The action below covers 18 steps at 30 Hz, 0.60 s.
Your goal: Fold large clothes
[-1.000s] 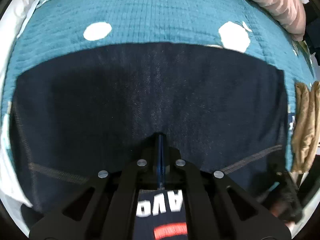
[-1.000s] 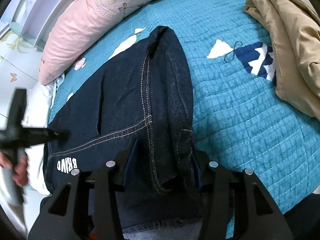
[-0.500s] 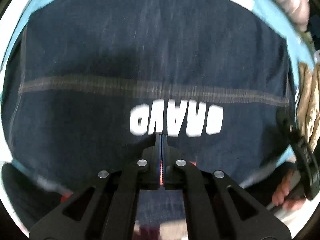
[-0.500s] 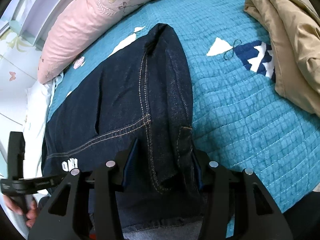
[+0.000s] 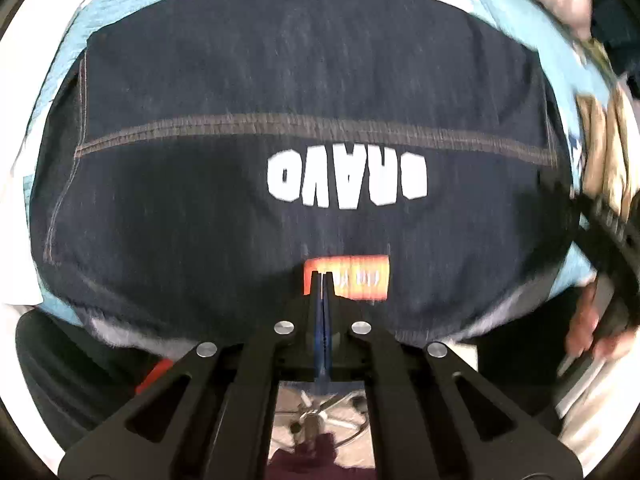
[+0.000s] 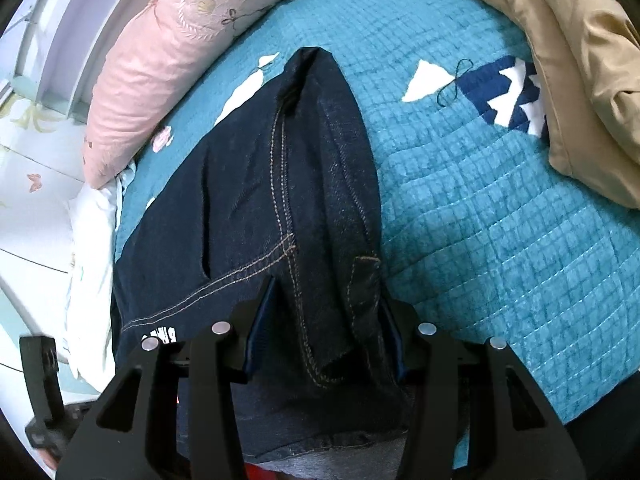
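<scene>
While apparently bunched, jeans (image 6: 280,216) sit between the right claw (image 6: 326,332) fingers.

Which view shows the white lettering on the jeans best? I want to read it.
The left wrist view: the white lettering sits whole, upside down, mid-frame on the jeans. The right wrist view shows only a sliver behind the right gripper.

The right gripper (image 6: 326,328) has a thick fold of dark jeans (image 6: 280,208) bunched between its half-spread fingers. The jeans stretch away across a teal quilted bedspread (image 6: 460,200), with a pink pillow (image 6: 172,48) beyond them and tan clothing (image 6: 568,60) at the right.
</scene>
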Tool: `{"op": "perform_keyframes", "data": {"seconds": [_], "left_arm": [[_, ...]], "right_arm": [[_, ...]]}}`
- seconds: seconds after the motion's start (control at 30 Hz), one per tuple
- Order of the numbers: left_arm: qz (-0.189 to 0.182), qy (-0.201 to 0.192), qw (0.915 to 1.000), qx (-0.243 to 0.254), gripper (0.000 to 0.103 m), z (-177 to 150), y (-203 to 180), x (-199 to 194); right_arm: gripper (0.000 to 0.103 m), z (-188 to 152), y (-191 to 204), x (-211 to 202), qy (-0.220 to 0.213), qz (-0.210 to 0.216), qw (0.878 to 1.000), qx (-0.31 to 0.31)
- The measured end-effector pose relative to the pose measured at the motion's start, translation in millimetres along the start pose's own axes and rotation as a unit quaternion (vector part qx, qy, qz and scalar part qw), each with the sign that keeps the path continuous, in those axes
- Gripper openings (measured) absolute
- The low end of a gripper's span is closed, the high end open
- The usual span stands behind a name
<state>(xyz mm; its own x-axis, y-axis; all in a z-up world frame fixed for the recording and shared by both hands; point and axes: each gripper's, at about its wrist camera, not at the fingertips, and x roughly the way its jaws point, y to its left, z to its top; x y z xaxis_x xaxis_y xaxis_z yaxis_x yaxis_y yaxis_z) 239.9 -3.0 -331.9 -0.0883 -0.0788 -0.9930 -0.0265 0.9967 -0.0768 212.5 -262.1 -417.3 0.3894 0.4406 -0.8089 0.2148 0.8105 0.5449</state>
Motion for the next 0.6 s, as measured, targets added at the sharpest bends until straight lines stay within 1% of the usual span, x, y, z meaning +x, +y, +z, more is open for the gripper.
{"op": "perform_keyframes", "data": {"seconds": [0.03, 0.1, 0.13, 0.17, 0.27, 0.33, 0.43, 0.5, 0.57, 0.6], "left_arm": [[-0.011, 0.003, 0.9999, -0.009, 0.001, 6.5, 0.9, 5.4], [-0.014, 0.016, 0.9996, -0.017, 0.001, 19.1, 1.8, 25.2], [-0.021, 0.014, 0.9993, -0.028, 0.002, 21.1, 5.8, 34.6], [-0.027, 0.009, 0.9989, -0.036, 0.002, 22.8, 8.9, 32.8], [-0.029, -0.002, 0.9994, -0.018, 0.002, 20.0, 7.5, 29.5], [-0.033, -0.007, 0.9992, -0.022, 0.002, 16.7, 8.1, 29.5], [-0.028, -0.015, 0.9992, -0.025, 0.002, 4.0, 7.2, 26.8], [-0.025, -0.022, 0.9992, -0.022, 0.002, -3.5, 4.2, 28.1], [-0.028, -0.027, 0.9989, -0.027, 0.002, -24.8, 5.1, 31.2], [-0.033, -0.030, 0.9986, -0.028, 0.002, -26.7, 6.1, 30.9]], "right_arm": [[0.045, 0.3, 2.5, 0.3, 0.001, -0.004, 1.000, -0.004], [0.033, -0.2, 8.4, -0.4, -0.001, -0.017, 1.000, -0.011], [0.025, -0.7, 10.0, -2.3, -0.001, -0.009, 1.000, -0.006], [0.019, -0.7, 11.7, -5.1, -0.002, -0.002, 1.000, -0.002], [0.016, 1.3, 28.7, -26.7, -0.024, 0.021, 0.999, -0.019], [0.016, 2.9, 42.5, -39.0, -0.034, 0.039, 0.998, -0.026], [0.016, 4.1, 76.9, -57.1, -0.051, 0.057, 0.995, -0.057], [0.016, 1.1, 107.0, -67.5, -0.055, 0.083, 0.992, -0.083], [0.016, -4.6, 136.4, -74.6, -0.056, 0.091, 0.987, -0.119], [0.016, -8.3, 148.5, -77.0, -0.057, 0.096, 0.985, -0.132]]}}
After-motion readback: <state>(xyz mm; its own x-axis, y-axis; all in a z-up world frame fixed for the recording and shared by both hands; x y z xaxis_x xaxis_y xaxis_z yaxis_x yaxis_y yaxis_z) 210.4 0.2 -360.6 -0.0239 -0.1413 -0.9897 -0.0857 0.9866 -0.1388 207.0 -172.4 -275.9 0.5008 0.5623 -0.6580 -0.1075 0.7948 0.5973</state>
